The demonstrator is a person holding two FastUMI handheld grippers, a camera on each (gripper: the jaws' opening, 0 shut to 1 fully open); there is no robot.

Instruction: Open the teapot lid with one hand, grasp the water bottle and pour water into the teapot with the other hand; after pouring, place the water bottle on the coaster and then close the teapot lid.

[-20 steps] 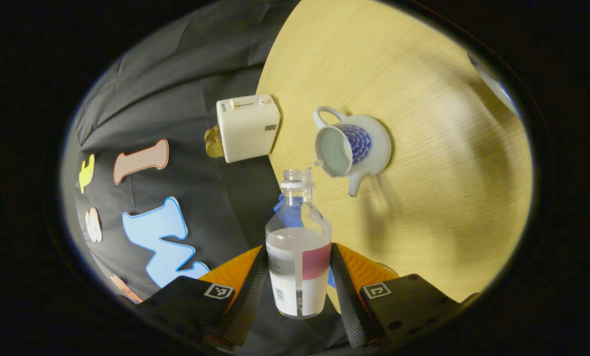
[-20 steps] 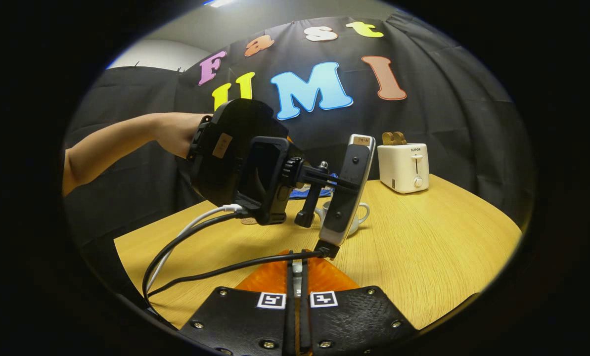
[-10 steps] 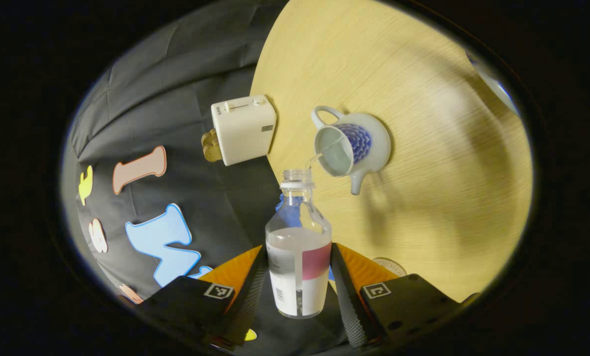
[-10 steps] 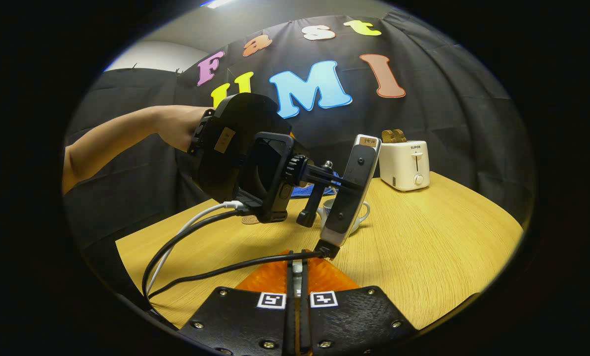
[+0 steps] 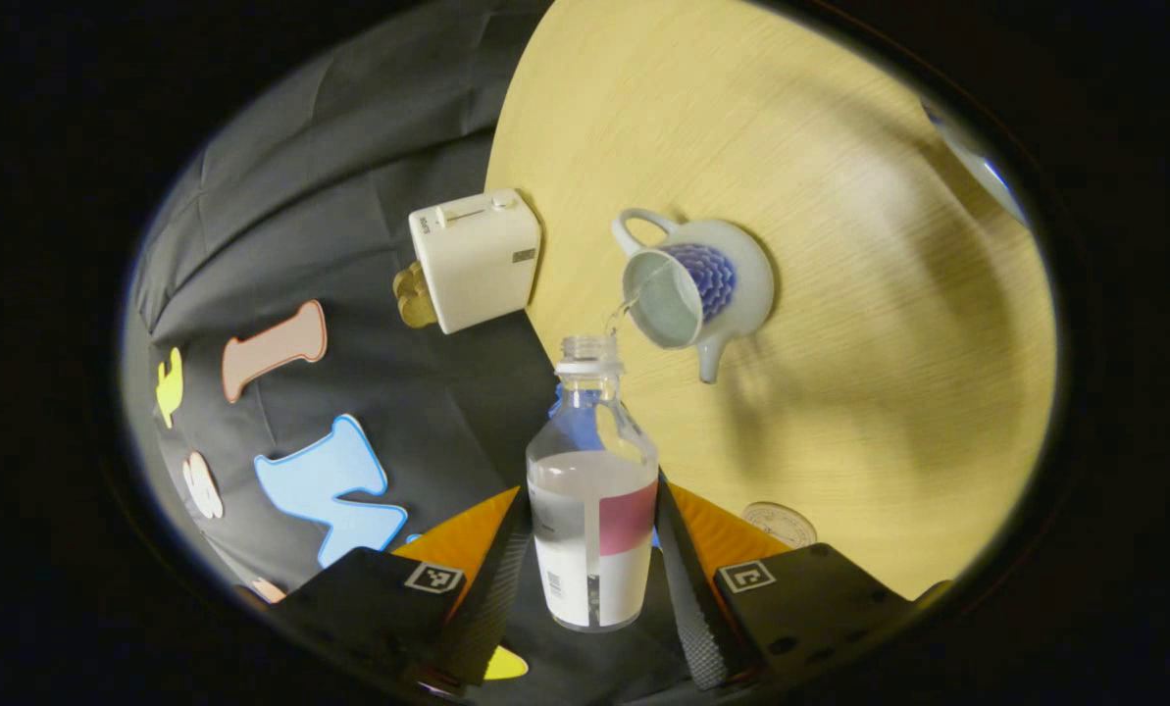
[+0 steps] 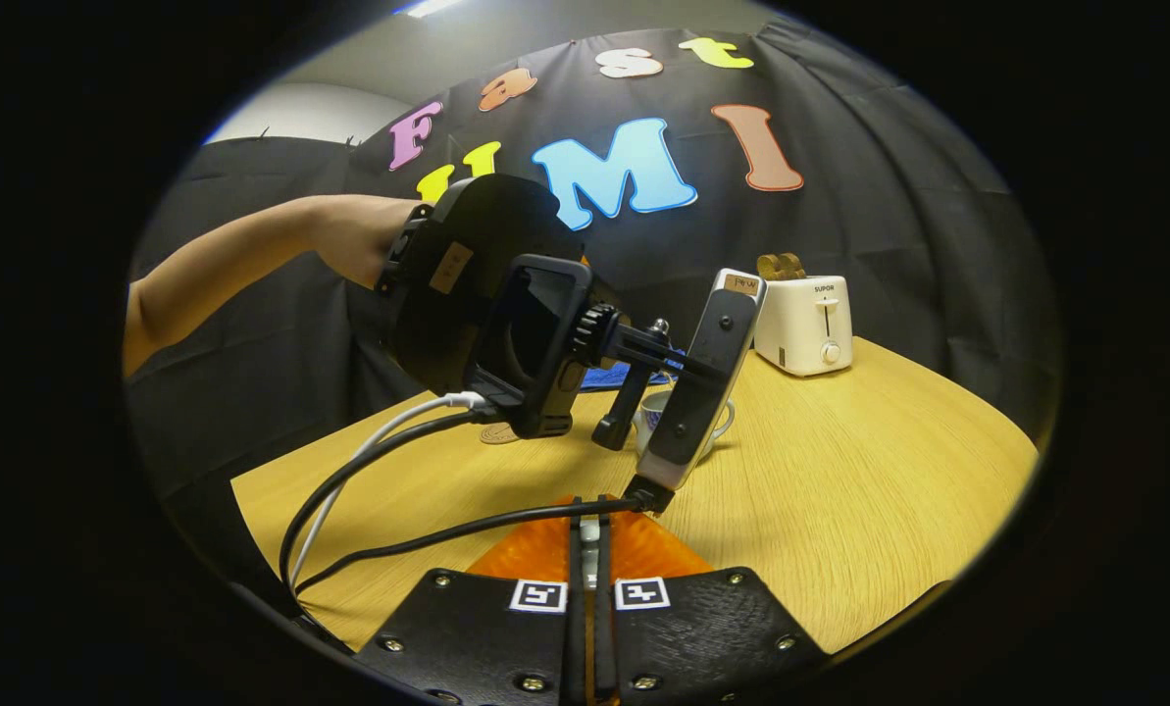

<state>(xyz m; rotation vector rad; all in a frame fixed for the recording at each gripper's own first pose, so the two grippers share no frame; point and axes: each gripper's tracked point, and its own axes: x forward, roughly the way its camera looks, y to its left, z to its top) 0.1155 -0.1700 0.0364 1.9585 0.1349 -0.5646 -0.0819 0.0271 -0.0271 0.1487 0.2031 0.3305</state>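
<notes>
Round pale wood-grain table [image 5: 839, 412] carries glazed ceramic teapot [image 5: 694, 286]; left gripper [image 5: 592, 569] clamps clear plastic water bottle [image 5: 592, 510], right gripper [image 6: 589, 549] fingers pressed together

A white toaster [image 5: 473, 257] stands at the wooden table's [image 5: 839, 412] edge.

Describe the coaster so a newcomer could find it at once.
Start at the round light wooden table. Past the white teapot with the blue pattern, near the left gripper, lies the small round flat coaster. It is the table's one flat disc.
</notes>
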